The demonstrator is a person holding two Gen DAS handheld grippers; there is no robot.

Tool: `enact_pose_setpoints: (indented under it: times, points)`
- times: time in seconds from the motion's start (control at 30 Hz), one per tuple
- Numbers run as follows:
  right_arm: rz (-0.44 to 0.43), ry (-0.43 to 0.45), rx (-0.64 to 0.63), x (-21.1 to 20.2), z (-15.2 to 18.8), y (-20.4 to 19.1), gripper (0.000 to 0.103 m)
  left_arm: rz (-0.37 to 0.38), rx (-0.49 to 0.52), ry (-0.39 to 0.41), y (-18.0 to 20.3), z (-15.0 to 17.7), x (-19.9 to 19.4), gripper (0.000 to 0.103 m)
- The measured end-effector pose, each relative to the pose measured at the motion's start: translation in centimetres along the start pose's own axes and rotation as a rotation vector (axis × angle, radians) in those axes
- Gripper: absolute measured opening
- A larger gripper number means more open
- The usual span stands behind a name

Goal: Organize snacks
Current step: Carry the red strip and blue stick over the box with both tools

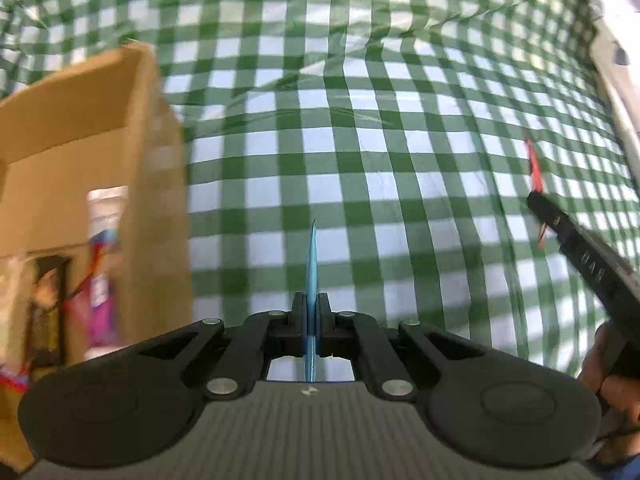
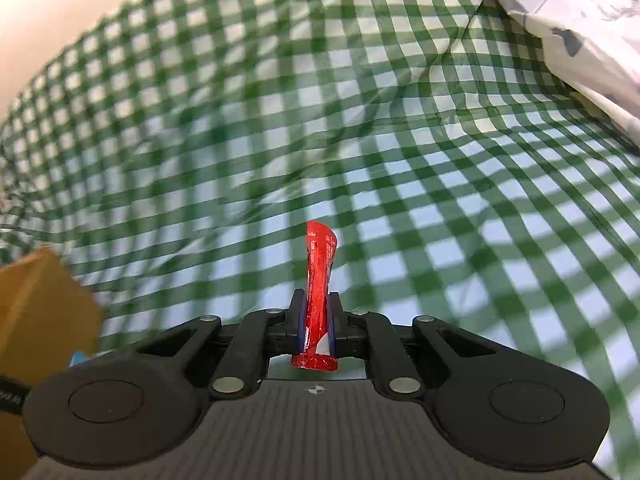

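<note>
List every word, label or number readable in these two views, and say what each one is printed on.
None can be read with confidence.
Raised letters on the right gripper's black finger: too blurred to read.
White print on the red foil snack packet held in the right gripper: too small to read.
Colourful packets inside the brown cardboard box: blurred, unreadable.
Thin blue packet in the left gripper: seen edge-on, no print visible.

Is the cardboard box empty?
No, the left view shows colourful snack packets already sitting inside the cardboard box.
</note>
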State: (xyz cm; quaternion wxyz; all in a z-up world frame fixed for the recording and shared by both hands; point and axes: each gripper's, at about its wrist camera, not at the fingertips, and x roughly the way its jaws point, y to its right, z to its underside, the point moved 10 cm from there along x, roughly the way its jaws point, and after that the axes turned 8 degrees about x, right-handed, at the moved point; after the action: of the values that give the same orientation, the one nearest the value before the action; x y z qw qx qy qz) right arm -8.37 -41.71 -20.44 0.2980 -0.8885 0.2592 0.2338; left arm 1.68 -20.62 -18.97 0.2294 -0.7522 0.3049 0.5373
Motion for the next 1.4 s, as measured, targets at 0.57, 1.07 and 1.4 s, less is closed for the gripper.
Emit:
enact_pose_setpoints:
  times: [0.57, 1.07, 1.4]
  points:
    - [-0.298, -0.154, -0.074, -22.5, 13.7, -21.3, 0.010, -0.238, -0.017, 0.188, -13.0, 17.9, -18.0, 0.004]
    - [-0.331, -0.130, -0.266, -31.1, 18.3, -29.5, 0.010, -0.168, -0.143, 0.347, -16.9, 27.3, -25.0, 0.004]
    - [-0.309, -0.102, -0.296, -32.6, 18.6, -29.8, 0.010, -0.143, -0.144, 0.384, -16.8, 27.5, -25.5, 0.004]
